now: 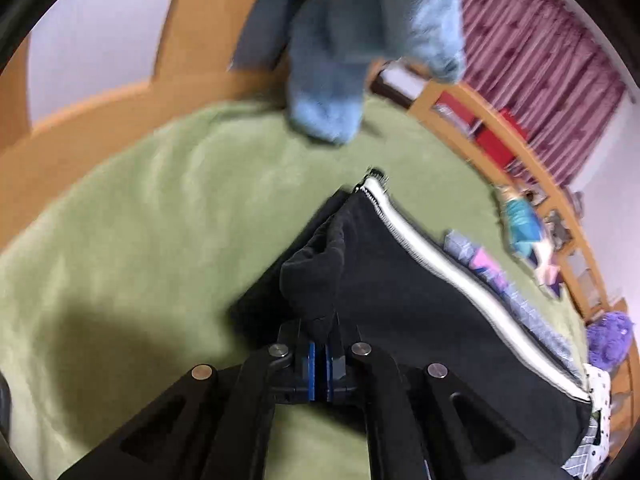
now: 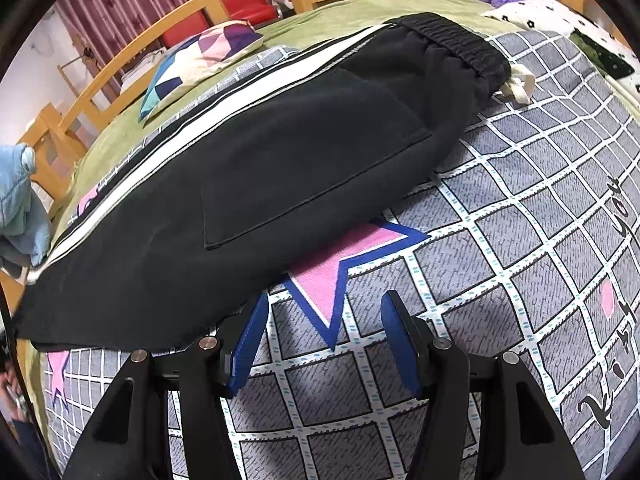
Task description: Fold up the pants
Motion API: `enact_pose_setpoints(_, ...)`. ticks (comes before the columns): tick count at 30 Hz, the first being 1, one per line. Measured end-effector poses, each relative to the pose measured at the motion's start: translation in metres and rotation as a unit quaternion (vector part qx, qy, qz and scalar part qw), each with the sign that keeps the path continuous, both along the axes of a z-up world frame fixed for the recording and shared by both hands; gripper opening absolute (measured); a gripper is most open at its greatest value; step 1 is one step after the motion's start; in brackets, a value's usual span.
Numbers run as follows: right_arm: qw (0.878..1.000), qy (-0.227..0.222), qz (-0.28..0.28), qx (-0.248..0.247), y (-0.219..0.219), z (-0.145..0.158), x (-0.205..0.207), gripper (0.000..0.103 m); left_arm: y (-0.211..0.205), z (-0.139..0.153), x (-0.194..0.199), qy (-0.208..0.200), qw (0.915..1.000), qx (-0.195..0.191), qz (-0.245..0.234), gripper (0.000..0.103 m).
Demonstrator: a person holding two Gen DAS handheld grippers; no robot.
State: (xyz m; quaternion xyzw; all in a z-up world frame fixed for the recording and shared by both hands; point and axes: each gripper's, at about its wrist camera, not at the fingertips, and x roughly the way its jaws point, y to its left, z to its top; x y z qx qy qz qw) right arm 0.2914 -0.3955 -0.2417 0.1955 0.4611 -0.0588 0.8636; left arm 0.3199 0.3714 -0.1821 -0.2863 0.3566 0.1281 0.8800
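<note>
Left wrist view shows one pair of black fleece pants with a white side stripe (image 1: 400,292) running from the lower middle toward the right edge of the frame, lying on one green fuzzy blanket (image 1: 140,208). The left gripper (image 1: 320,356), at bottom centre, has its two blue-padded fingers (image 1: 311,368) pressed together on a bunched fold of the black fabric, which rises in a peak just above them. It points steeply down at the bed. One light blue fluffy garment (image 1: 332,92) hangs blurred at the upper middle, and one purple plush toy (image 1: 610,336) sits at the right edge.

Right wrist view shows the same single pair of pants (image 2: 248,184) stretched across the middle of the frame, its elastic waistband (image 2: 452,44) at the upper right and one square patch pocket facing up. It rests on one grey checked quilt with pink stars (image 2: 500,248). One patchwork cushion in pink, purple and teal (image 2: 200,60) lies at the upper left. The right gripper (image 2: 324,344), at the bottom, tilts downward with its two blue fingers (image 2: 250,344) standing apart, nothing between them, over a pink star. The left-hand finger sits just beside the pants' lower edge; whether it touches is unclear.
</note>
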Motion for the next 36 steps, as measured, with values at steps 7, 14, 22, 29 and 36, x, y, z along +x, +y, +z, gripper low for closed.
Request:
enact_pose_setpoints(7, 1.000, -0.025, -0.003, 0.016, -0.016, 0.014, -0.003, 0.058, -0.014, -0.021, -0.014, 0.027, 0.9985, -0.048, 0.005, 0.044)
enact_pose_setpoints(14, 0.996, -0.046, -0.017, 0.077, -0.056, 0.004, 0.029, 0.073, -0.062, -0.038, 0.000, 0.031, 0.9967, -0.056, -0.051, 0.065)
enact_pose_setpoints(22, 0.982, -0.096, -0.044, 0.158, -0.094, -0.024, 0.087, 0.071, -0.048, -0.046, 0.031, -0.003, 0.9927, -0.120, 0.012, 0.044)
enact_pose_setpoints(29, 0.975, -0.101, -0.077, 0.182, -0.111, 0.013, 0.086, 0.014, -0.050, 0.021, 0.028, -0.004, 0.9926, -0.116, -0.035, 0.009)
enact_pose_setpoints(36, 0.992, -0.096, -0.017, 0.084, -0.097, 0.099, -0.014, 0.013, -0.069, 0.064, -0.072, 0.004, 0.9934, -0.073, -0.089, 0.009)
